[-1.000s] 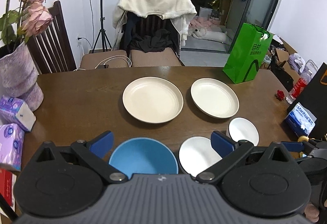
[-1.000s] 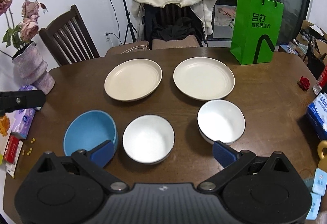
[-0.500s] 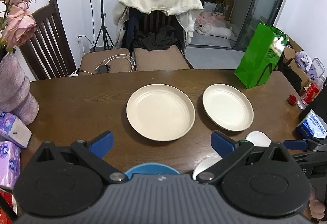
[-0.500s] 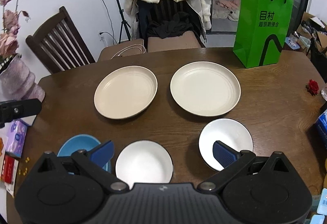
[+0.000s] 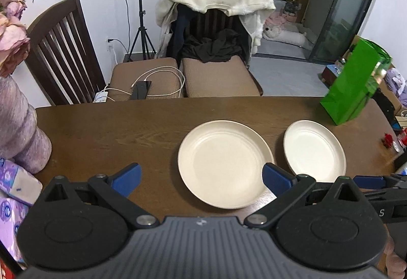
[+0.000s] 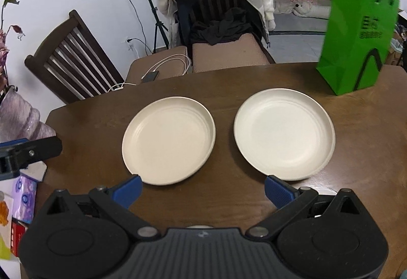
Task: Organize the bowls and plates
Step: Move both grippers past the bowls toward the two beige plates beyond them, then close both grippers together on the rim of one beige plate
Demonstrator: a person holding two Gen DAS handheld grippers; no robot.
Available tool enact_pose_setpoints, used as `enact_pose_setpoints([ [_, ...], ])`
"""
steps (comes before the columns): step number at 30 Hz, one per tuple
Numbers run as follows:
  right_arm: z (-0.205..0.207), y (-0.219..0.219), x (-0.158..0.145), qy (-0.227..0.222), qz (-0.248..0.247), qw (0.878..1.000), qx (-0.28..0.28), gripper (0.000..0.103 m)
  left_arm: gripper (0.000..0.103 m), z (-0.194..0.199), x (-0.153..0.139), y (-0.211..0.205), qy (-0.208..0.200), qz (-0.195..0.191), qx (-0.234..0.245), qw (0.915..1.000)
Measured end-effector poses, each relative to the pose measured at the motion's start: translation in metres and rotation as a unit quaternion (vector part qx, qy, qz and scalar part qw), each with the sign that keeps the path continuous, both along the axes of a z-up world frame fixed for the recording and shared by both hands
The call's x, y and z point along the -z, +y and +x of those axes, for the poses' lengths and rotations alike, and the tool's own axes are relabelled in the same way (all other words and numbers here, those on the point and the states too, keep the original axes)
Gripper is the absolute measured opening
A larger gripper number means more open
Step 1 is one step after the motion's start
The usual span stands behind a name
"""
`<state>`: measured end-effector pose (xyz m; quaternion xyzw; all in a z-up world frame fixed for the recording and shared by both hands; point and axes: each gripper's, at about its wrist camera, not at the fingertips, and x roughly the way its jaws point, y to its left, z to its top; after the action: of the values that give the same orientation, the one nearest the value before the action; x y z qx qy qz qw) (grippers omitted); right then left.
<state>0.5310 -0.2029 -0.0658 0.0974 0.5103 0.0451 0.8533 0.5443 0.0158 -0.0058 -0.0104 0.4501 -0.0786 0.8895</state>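
Note:
Two cream plates lie side by side on the brown wooden table (image 5: 114, 136). In the left wrist view the left plate (image 5: 225, 163) is ahead of my left gripper (image 5: 202, 178), and the right plate (image 5: 314, 150) is beyond its right finger. In the right wrist view the left plate (image 6: 169, 139) and the right plate (image 6: 283, 134) lie just ahead of my right gripper (image 6: 203, 190). Both grippers are open and empty, above the table. The bowls are hidden below the gripper bodies.
A green paper bag (image 6: 357, 34) stands at the table's far right. A purple vase with pink flowers (image 5: 19, 131) and tissue packs (image 5: 15, 182) sit at the left edge. Chairs (image 5: 216, 55) stand behind the table. A small red flower (image 5: 388, 137) lies at the right.
Both grippers have moved forward toward the plates. The blue bowl and the two white bowls have dropped out of view below the gripper bodies. Both grippers stayed open.

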Motion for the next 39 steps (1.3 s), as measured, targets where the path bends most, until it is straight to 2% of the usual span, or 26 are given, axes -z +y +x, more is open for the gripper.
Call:
enact_pose_setpoints([
  [13, 0.069, 0.026, 0.035, 0.015, -0.006, 1.000, 0.010, 0.103, 0.103, 0.082, 0.043, 0.009, 0.026, 0.025, -0.034, 0.9988],
  [18, 0.079, 0.026, 0.057, 0.019, -0.003, 1.000, 0.022, 0.102, 0.103, 0.101, 0.070, 0.013, 0.046, 0.030, -0.047, 0.9974],
  [24, 0.086, 0.023, 0.084, 0.030, -0.003, 0.999, 0.030, 0.095, 0.103, 0.112, 0.103, 0.020, 0.067, 0.030, -0.054, 0.9958],
  [26, 0.087, 0.023, 0.091, 0.031, 0.002, 0.999, 0.031, 0.087, 0.103, 0.114, 0.111, 0.023, 0.074, 0.028, -0.056, 0.9953],
  [29, 0.090, 0.022, 0.102, 0.034, 0.006, 0.999, 0.034, 0.084, 0.103, 0.117, 0.123, 0.027, 0.084, 0.026, -0.058, 0.9945],
  [31, 0.092, 0.023, 0.107, 0.035, 0.012, 0.999, 0.036, 0.075, 0.103, 0.118, 0.132, 0.028, 0.089, 0.024, -0.058, 0.9941],
  [36, 0.096, 0.022, 0.122, 0.045, 0.012, 0.998, 0.040, 0.066, 0.101, 0.122, 0.149, 0.027, 0.100, 0.015, -0.054, 0.9935],
  [39, 0.098, 0.020, 0.131, 0.050, 0.017, 0.997, 0.047, 0.054, 0.095, 0.124, 0.156, 0.026, 0.104, 0.012, -0.050, 0.9932],
])
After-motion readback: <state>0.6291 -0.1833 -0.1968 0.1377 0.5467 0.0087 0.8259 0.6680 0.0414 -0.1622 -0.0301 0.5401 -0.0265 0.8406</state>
